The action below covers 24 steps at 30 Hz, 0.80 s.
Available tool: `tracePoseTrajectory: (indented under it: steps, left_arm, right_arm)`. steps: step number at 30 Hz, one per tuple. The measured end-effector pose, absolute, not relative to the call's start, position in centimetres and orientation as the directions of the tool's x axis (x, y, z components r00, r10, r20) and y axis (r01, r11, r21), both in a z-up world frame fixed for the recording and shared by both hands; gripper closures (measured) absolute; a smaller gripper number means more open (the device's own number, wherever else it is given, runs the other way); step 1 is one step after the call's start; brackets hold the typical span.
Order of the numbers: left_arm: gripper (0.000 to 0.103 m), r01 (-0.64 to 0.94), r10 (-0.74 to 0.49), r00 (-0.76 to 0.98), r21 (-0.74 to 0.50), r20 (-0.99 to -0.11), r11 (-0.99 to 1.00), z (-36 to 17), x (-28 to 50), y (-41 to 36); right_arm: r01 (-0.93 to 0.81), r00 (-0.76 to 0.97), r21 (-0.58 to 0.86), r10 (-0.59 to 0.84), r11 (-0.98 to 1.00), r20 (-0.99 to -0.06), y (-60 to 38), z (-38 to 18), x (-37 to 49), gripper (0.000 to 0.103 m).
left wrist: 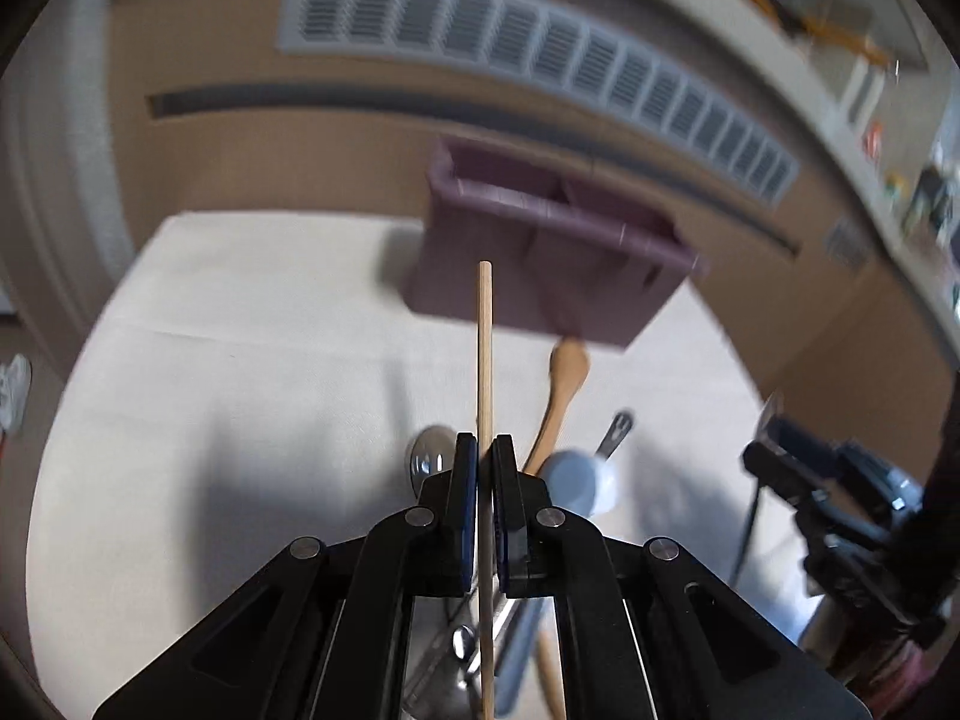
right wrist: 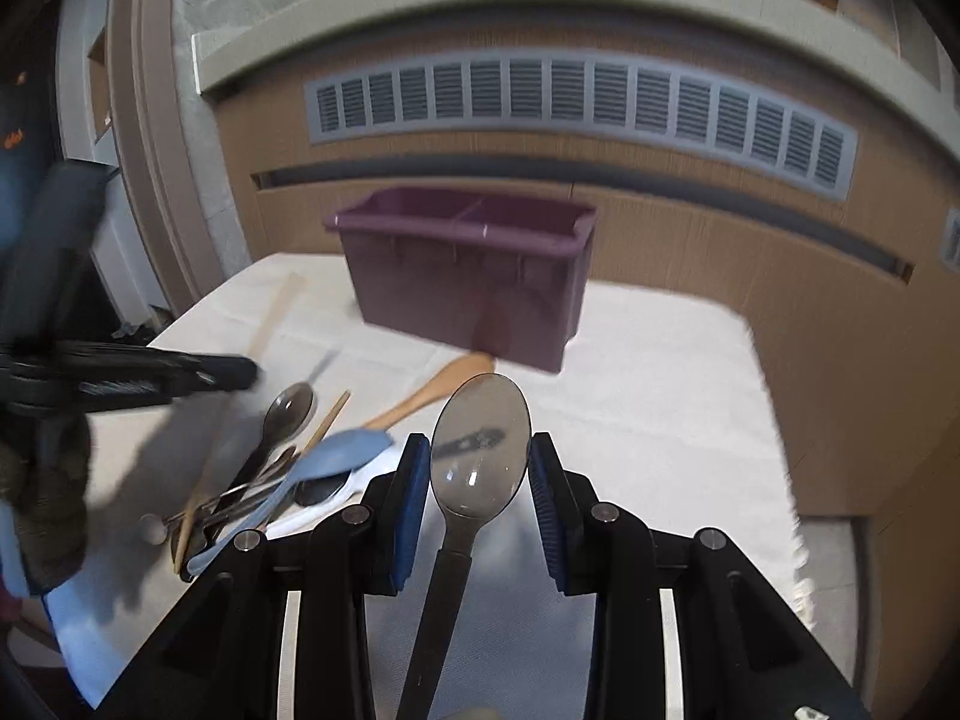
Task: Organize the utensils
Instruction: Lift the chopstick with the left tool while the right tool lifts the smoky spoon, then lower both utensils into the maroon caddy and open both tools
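Evidently we held the left gripper (left wrist: 485, 450) clamped on a thin wooden chopstick (left wrist: 485, 360), aimed ahead at the divided purple plastic caddy (left wrist: 540, 252). Our right gripper (right wrist: 480, 456) stood open around a translucent grey plastic spoon (right wrist: 480, 438), caddy beyond.

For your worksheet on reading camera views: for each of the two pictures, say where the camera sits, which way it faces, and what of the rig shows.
Left wrist: on the left gripper, looking along a clamped wooden stick toward the purple caddy.
Right wrist: on the right gripper, its fingers either side of a grey spoon, facing the same caddy.
Shared: caddy, utensil pile, wall vent; each shows the other gripper.
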State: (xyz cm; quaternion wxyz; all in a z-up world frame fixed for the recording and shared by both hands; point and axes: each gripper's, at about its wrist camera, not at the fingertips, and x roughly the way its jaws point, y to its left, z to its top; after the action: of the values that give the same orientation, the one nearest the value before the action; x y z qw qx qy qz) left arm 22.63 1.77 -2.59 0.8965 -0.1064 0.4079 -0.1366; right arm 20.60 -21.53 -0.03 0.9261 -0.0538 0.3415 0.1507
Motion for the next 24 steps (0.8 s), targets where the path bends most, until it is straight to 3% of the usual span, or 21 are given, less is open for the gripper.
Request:
tracePoseTrajectory:
  steps: [4, 7, 8, 12, 17, 20, 24]
  left_arm:
    - [0.098, 0.168, -0.321, 0.694, -0.289, -0.645, 0.942, -0.2, 21.5, 2.1]
    - [0.098, 0.217, -0.370, 0.749, -0.324, -0.550, 0.921, 4.7, 22.1, 2.0]
    - [0.098, 0.257, -0.388, 0.786, -0.318, -0.480, 0.913, 7.8, 22.5, 1.7]
    - [0.098, 0.323, -0.376, 0.897, -0.238, -0.230, 0.916, 15.2, 24.2, 0.1]
    - [0.098, 0.285, -0.300, 0.953, -0.216, -0.043, 0.934, 15.5, 28.2, -0.4]
    - [0.098, 0.265, -0.276, 0.961, -0.223, -0.023, 0.938, 14.1, 31.1, -0.7]
    - [0.098, 0.266, -0.289, 0.954, -0.223, -0.076, 0.938, 11.6, 35.1, -1.7]
  right_arm:
    - [-0.315, 0.736, -0.003, 0.243, 0.949, -0.632, -21.2, 1.4, 20.6, 0.072]
    - [-0.323, 0.757, 0.041, 0.284, 0.945, -0.589, -21.4, 3.9, 20.7, 0.072]
    - [-0.326, 0.773, 0.042, 0.292, 0.944, -0.563, -21.3, 5.2, 20.9, 0.072]
    - [-0.309, 0.894, -0.040, 0.276, 0.950, -0.354, -20.7, 14.5, 22.4, 0.072]
    - [-0.256, 0.949, -0.030, 0.245, 0.966, -0.196, -20.8, 18.9, 26.7, 0.072]
    - [-0.241, 0.950, -0.021, 0.232, 0.970, -0.208, -20.7, 17.6, 29.8, 0.072]
    - [-0.234, 0.934, 0.001, 0.225, 0.972, -0.277, -20.7, 14.3, 34.0, 0.072]
